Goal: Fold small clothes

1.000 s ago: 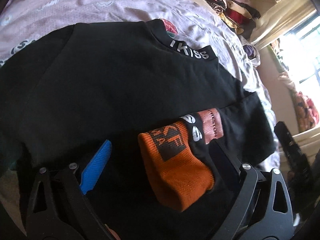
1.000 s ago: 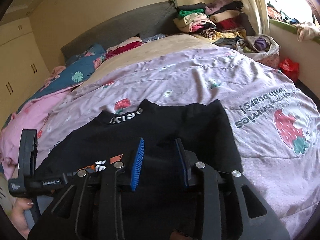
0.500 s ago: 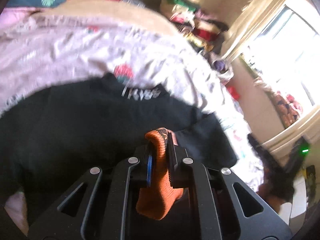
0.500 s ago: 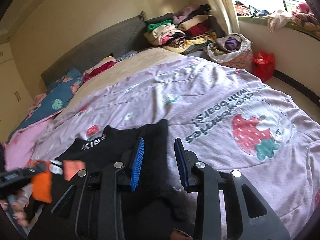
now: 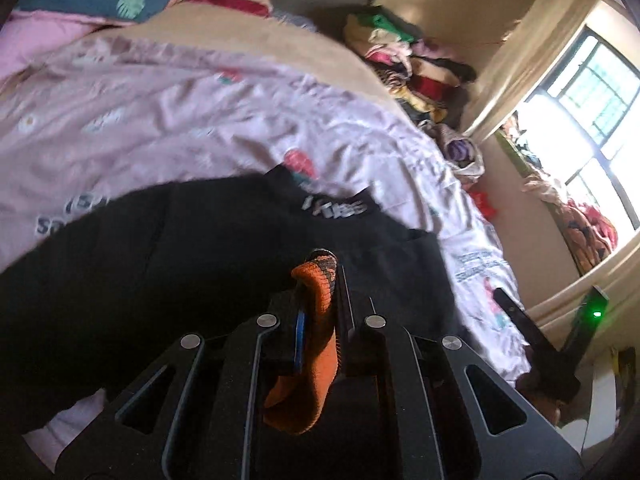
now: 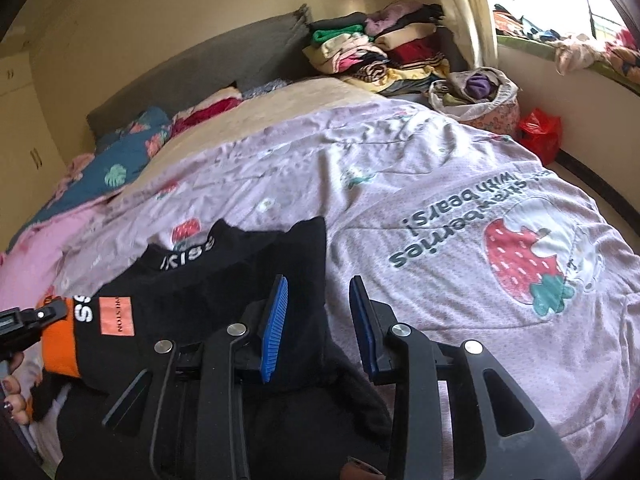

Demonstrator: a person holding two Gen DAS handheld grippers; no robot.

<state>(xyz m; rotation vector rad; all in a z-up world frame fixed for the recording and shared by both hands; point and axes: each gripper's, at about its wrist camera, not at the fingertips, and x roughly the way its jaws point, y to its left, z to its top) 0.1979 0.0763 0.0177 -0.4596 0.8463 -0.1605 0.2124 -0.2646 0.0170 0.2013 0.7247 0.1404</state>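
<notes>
The left gripper (image 5: 320, 304), spread around the orange cuff (image 5: 316, 320) a second earlier, had pinched it between its pads and lifted it off the black sweater (image 5: 180, 272), so the sleeve (image 6: 104, 328) now hung raised at the garment's left side. The right gripper (image 6: 318, 320) stood part open as before, nothing between its blue pads (image 6: 274, 328), but had drifted to the sweater's right edge, over the pink strawberry quilt (image 6: 460, 208) on the bed, where the sweater lay spread.
</notes>
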